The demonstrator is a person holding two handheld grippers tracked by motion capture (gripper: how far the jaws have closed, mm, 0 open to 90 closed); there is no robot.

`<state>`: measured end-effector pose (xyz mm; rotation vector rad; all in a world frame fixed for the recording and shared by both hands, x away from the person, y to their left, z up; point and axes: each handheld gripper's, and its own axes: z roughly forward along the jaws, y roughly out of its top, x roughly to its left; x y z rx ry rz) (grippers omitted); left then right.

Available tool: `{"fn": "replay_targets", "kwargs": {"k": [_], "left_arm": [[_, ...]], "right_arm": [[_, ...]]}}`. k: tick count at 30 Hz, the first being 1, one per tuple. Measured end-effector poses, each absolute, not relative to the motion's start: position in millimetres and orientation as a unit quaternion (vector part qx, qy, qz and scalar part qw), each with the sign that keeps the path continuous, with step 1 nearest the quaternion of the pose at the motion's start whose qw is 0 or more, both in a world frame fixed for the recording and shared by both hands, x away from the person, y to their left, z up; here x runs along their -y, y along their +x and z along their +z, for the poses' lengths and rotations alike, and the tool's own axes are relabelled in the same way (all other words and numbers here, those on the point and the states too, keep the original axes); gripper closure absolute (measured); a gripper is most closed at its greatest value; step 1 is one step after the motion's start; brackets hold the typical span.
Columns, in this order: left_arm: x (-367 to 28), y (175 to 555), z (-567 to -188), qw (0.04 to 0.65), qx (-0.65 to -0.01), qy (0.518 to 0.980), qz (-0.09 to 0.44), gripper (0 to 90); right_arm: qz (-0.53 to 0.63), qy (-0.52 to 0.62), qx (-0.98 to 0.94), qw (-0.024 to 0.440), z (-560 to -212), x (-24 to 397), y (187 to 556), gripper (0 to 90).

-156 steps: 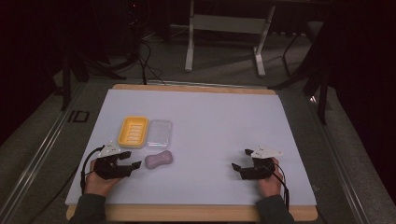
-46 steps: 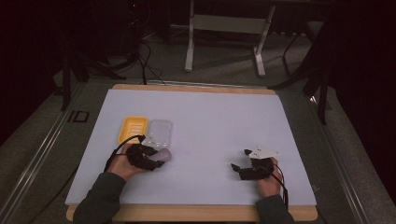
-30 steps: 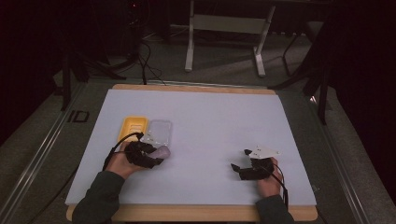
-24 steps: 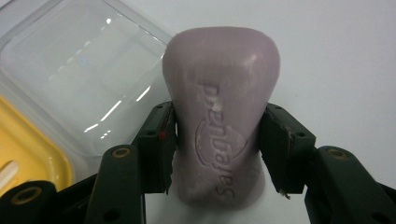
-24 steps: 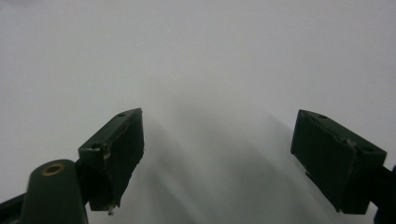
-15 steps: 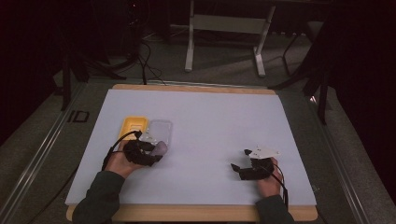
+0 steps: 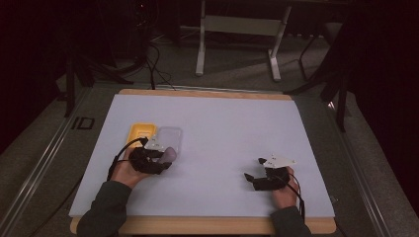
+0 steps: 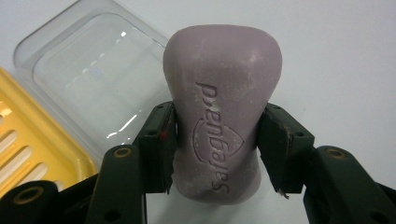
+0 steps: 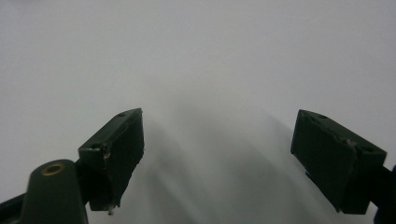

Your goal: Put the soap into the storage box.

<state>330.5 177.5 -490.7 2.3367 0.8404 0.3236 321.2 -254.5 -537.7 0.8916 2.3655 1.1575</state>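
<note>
One purple soap bar (image 8: 224,121) sits clamped at its waist between the pads of the left tongs (image 8: 215,144), their jaws having just closed on it, just beside one clear lid (image 8: 93,79) and one yellow soap dish (image 8: 32,144) at the bench's (image 7: 222,128) left. The right tongs (image 9: 219,154) rest well apart at the right, jaws spread wide and holding nothing over the bare white surface.

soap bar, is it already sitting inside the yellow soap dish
No, the purple soap bar is clamped between the left tongs, with the yellow soap dish off to the side, nothing in the part that shows.
</note>
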Motion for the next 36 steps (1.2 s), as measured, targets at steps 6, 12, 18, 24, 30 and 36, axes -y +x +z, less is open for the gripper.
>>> {"fn": "replay_targets", "kwargs": {"k": [6,12,18,24,30,36], "left_arm": [[-181.8,330.3,-488.7,0.320,-0.322,0.882,0.124,50.1],[-185.2,330.5,-487.3,0.330,-0.327,0.877,0.120,50.0],[-187.6,330.2,-486.2,0.336,-0.331,0.873,0.122,50.0],[-189.7,330.1,-483.3,0.343,-0.333,0.870,0.123,50.0],[-192.3,330.5,-482.5,0.345,-0.338,0.867,0.125,50.0],[-195.3,331.4,-479.9,0.348,-0.342,0.863,0.128,50.0]], "right_arm": [[0.409,0.315,-0.837,0.180,-537.7,254.5,321.1,16.8],[0.409,0.315,-0.837,0.180,-537.7,254.5,321.1,16.8],[0.409,0.315,-0.837,0.180,-537.7,254.5,321.1,16.7],[0.409,0.315,-0.837,0.179,-537.7,254.5,321.2,16.8],[0.409,0.315,-0.837,0.179,-537.7,254.5,321.2,16.8],[0.409,0.315,-0.837,0.180,-537.7,254.4,321.2,16.7]]}}
